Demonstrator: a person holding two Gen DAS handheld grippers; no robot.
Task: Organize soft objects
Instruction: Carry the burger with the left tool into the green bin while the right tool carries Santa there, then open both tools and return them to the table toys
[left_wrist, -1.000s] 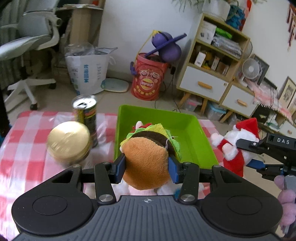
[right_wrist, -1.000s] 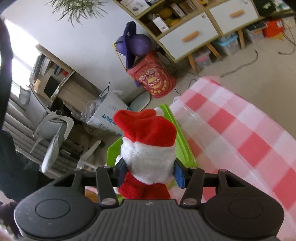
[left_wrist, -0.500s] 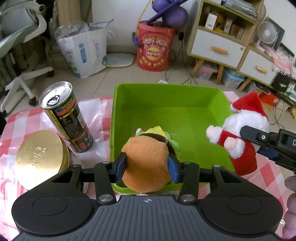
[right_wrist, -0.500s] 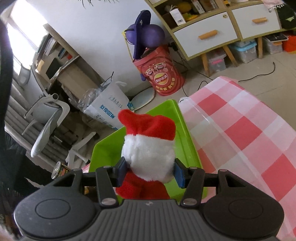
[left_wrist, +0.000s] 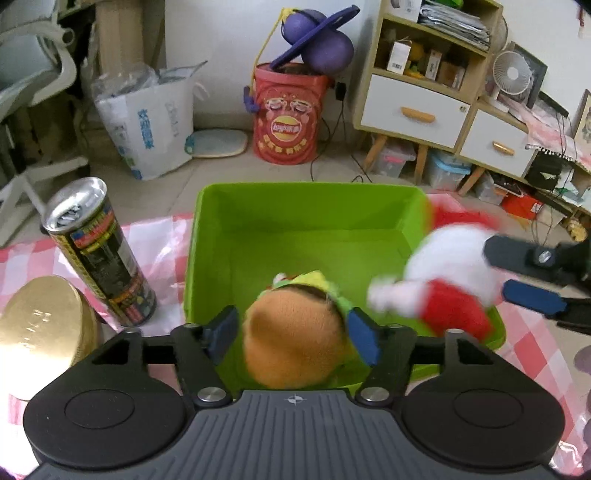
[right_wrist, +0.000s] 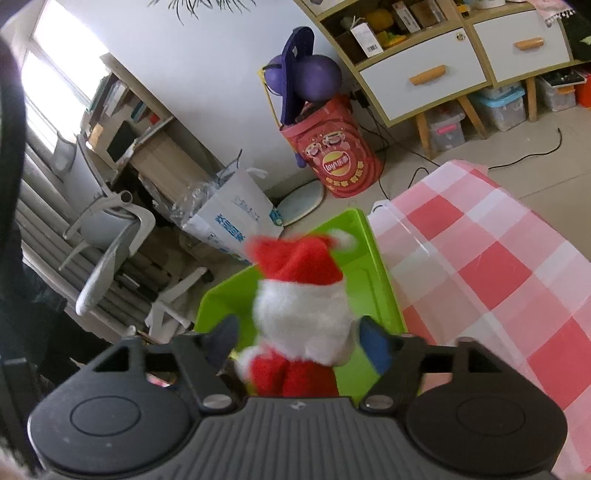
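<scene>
A plush burger (left_wrist: 295, 339) sits between the spread fingers of my left gripper (left_wrist: 293, 332), over the near end of the green bin (left_wrist: 306, 240). There are gaps between the pads and the plush. A plush Santa (right_wrist: 299, 314) sits between the spread fingers of my right gripper (right_wrist: 295, 339), over the bin (right_wrist: 376, 295). In the left wrist view the Santa (left_wrist: 443, 280) is blurred at the bin's right side, with the right gripper's fingers (left_wrist: 528, 295) beside it.
A tall drink can (left_wrist: 99, 254) and a gold round tin (left_wrist: 40, 325) stand left of the bin on the pink checked tablecloth (right_wrist: 498, 280). A purple plush (left_wrist: 583, 362) shows at the right edge. Beyond the table are a red bucket, shelves and an office chair.
Both grippers have opened: the left has let go of the burger and the right of the Santa, both over the bin. The Santa has moved in over the bin's right side.
</scene>
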